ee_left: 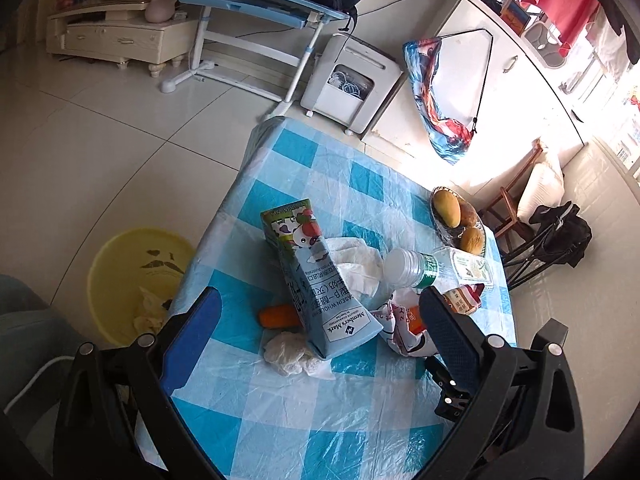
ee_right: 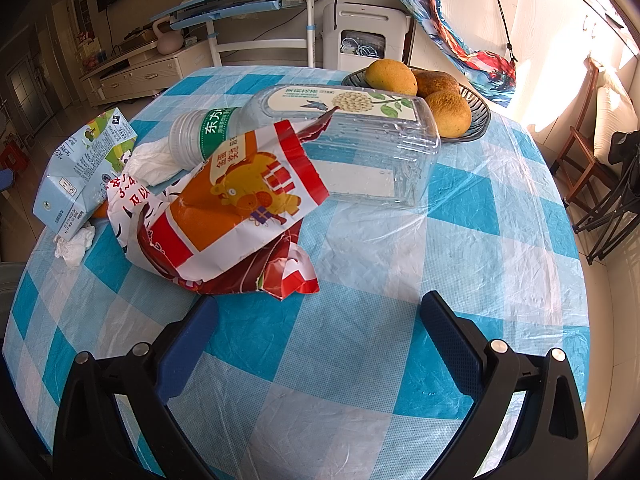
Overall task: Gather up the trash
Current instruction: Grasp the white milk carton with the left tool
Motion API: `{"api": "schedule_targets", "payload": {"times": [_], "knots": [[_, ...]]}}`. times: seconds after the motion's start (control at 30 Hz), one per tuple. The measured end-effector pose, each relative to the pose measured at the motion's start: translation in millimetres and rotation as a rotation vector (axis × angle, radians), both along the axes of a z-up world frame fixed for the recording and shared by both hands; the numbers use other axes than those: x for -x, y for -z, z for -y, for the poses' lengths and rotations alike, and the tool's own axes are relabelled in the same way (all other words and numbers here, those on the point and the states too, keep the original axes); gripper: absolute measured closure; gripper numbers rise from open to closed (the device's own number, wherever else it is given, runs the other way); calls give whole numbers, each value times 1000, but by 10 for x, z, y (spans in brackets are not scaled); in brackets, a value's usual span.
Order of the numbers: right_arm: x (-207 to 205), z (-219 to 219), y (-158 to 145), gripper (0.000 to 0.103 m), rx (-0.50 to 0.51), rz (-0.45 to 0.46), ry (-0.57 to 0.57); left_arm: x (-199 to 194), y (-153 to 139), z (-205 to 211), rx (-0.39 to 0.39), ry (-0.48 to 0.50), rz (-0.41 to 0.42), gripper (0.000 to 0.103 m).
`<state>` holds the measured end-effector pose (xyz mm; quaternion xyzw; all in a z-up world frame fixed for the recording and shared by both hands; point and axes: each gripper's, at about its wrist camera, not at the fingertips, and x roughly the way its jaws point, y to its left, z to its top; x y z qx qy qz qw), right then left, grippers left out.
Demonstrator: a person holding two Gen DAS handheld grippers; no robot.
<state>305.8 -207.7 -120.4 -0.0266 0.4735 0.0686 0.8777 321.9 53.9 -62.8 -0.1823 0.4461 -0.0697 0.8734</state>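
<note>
Trash lies on a blue-checked table [ee_left: 280,412] [ee_right: 400,340]. A milk carton [ee_left: 316,280] [ee_right: 80,172] lies on its side over an orange wrapper [ee_left: 278,316]. A crumpled tissue [ee_left: 290,354] [ee_right: 74,244] sits by its base, a larger tissue [ee_left: 356,264] [ee_right: 154,162] behind. Beside them are a plastic bottle [ee_left: 416,268] [ee_right: 204,136], a red-orange snack bag [ee_left: 404,328] [ee_right: 240,216] and a clear plastic box [ee_left: 470,266] [ee_right: 360,140]. My left gripper [ee_left: 320,316] hangs open above the carton. My right gripper [ee_right: 320,316] stands open just before the snack bag, holding nothing.
A yellow bin [ee_left: 136,280] holding some paper stands on the floor left of the table. A dark bowl [ee_right: 478,114] [ee_left: 480,236] of mangoes sits at the table's far right. Chairs [ee_right: 580,152] stand to the right, a blue desk [ee_left: 256,0] and a white appliance [ee_left: 352,80] beyond.
</note>
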Motion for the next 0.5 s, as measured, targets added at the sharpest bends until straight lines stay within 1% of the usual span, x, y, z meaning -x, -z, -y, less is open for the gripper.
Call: {"api": "schedule_targets", "payload": {"times": [0.13, 0.23, 0.3, 0.4, 0.47, 0.5], "knots": [[-3, 1, 1, 7, 0, 0, 0, -267, 125, 143, -66, 17, -33, 7], [0, 2, 0, 7, 0, 0, 0, -397, 260, 202, -104, 24, -69, 7], [-3, 2, 1, 7, 0, 0, 0, -457, 368, 182, -103, 24, -90, 7], [-3, 2, 2, 7, 0, 1, 0, -523, 500, 122, -86, -2, -114, 7], [4, 0, 0, 7, 1, 1, 0, -573, 544, 99, -60, -12, -118, 8], [-5, 3, 1, 7, 2, 1, 0, -596, 561, 102, -55, -8, -115, 10]]}}
